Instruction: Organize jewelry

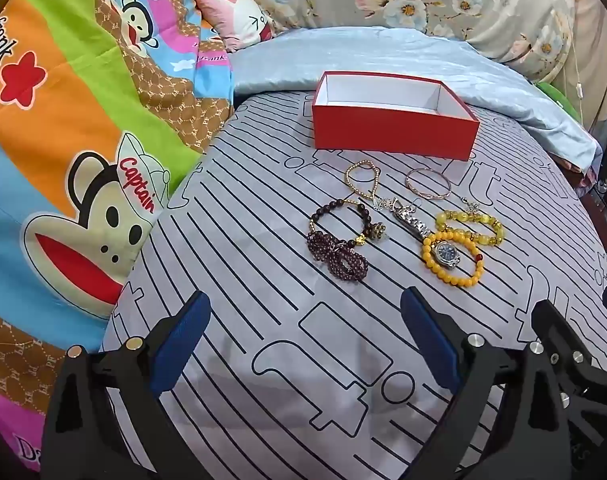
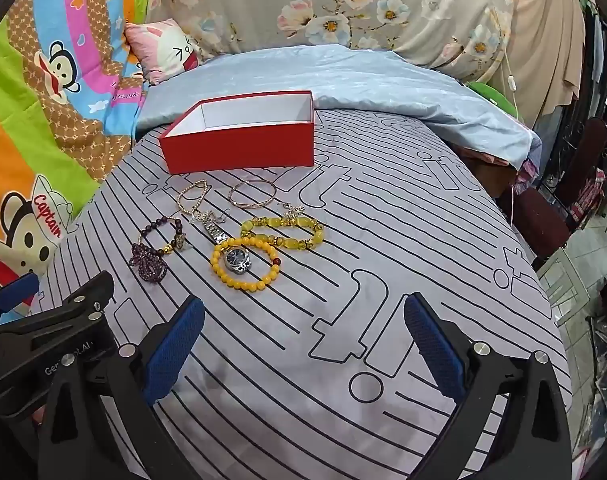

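An open, empty red box (image 1: pixel 391 132) (image 2: pixel 239 148) stands on the striped bed sheet. In front of it lie a gold bead bracelet (image 1: pixel 361 178), a rose-gold bangle (image 1: pixel 428 189) (image 2: pixel 252 195), dark purple bead bracelets (image 1: pixel 337 246) (image 2: pixel 155 254), a silver watch (image 1: pixel 445 254) (image 2: pixel 236 260), an orange-yellow bead bracelet (image 1: pixel 455 278) (image 2: pixel 245 280) and a yellow crystal bracelet (image 1: pixel 471 226) (image 2: pixel 283 230). My left gripper (image 1: pixel 305 340) is open and empty, short of the jewelry. My right gripper (image 2: pixel 305 340) is open and empty, beside it.
A colourful cartoon blanket (image 1: pixel 63 140) is bunched at the left. A light blue quilt (image 1: pixel 383 60) and floral bedding (image 2: pixel 343 8) lie behind the box. The bed edge drops to the floor at the right (image 2: pixel 575 260).
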